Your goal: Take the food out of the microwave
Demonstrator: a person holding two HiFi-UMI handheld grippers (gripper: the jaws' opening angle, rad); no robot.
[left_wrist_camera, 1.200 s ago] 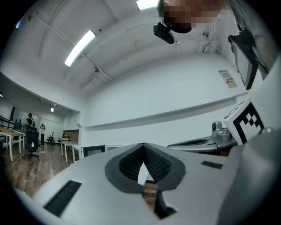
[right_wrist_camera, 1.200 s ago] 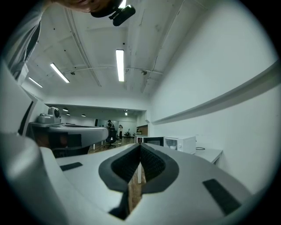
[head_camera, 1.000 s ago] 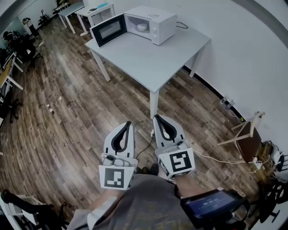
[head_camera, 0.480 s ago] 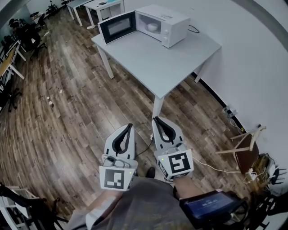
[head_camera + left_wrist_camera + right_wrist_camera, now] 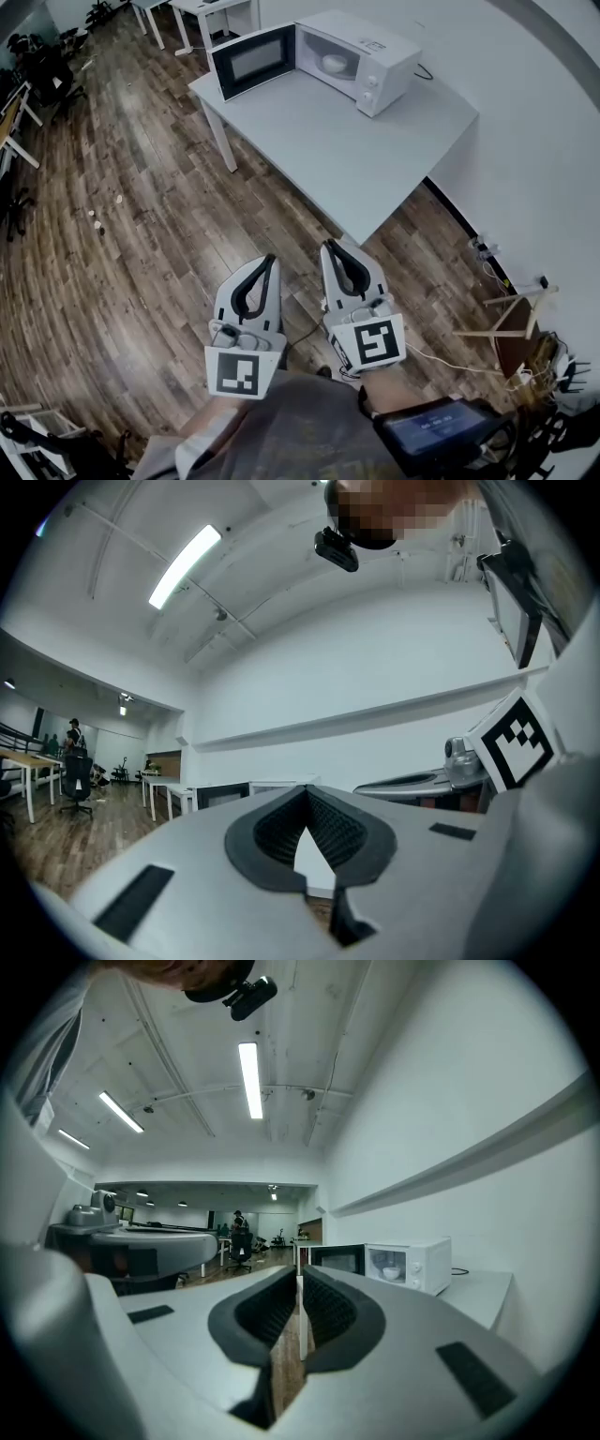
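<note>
While microwave [image 5: 361, 58] stands open, left gripper [image 5: 269, 258] jaws meet at tips, empty; right gripper [image 5: 329, 246] jaws together, empty.

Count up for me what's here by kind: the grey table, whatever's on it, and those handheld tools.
Grey table: 1
Microwave: 1
Bowl inside it: 1
Grippers: 2, the left gripper and the right gripper
Total: 5

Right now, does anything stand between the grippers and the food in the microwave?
Nothing visible does. The microwave door stands open, the bowl shows inside, and only floor and table lie ahead of the left gripper and right gripper.
</note>
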